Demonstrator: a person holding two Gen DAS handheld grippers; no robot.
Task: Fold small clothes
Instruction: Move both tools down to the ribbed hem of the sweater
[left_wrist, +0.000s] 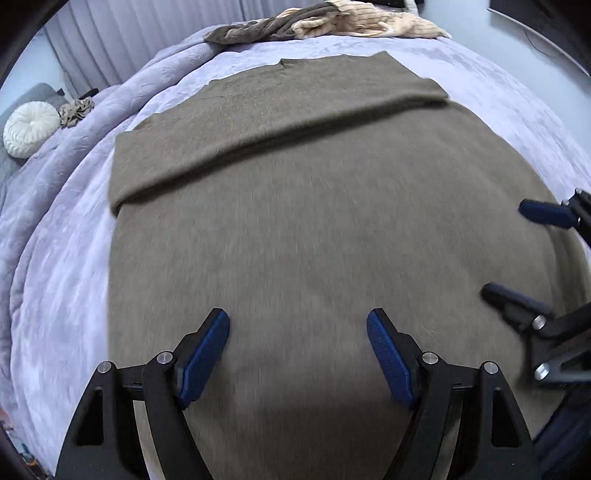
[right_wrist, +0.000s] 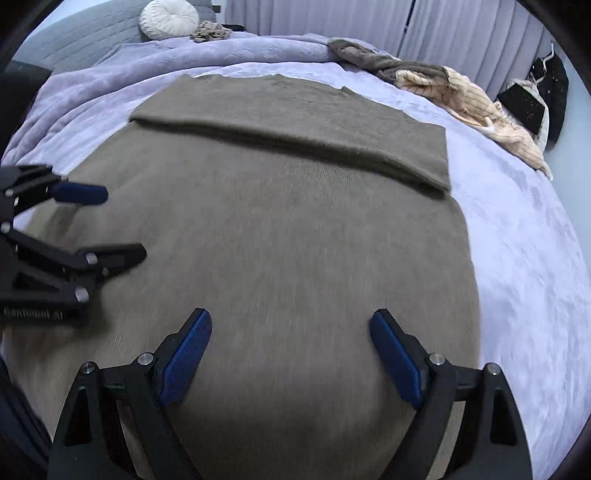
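A brown knit garment (left_wrist: 295, 229) lies flat on a lavender bed cover (left_wrist: 66, 258), with its far part folded over into a band (left_wrist: 258, 122). It also fills the right wrist view (right_wrist: 280, 229), folded band (right_wrist: 295, 125) at the far end. My left gripper (left_wrist: 298, 325) is open and empty, just above the garment's near part. My right gripper (right_wrist: 290, 323) is open and empty above the same near part. Each gripper shows in the other's view: the right one (left_wrist: 513, 251) at the right edge, the left one (right_wrist: 114, 225) at the left edge, both open.
A heap of brown and cream clothes (left_wrist: 332, 18) lies at the far end of the bed, also in the right wrist view (right_wrist: 443, 88). A round white cushion (left_wrist: 29, 129) and a crumpled cloth (left_wrist: 75, 110) lie far left. Black bags (right_wrist: 535, 96) stand beyond the bed.
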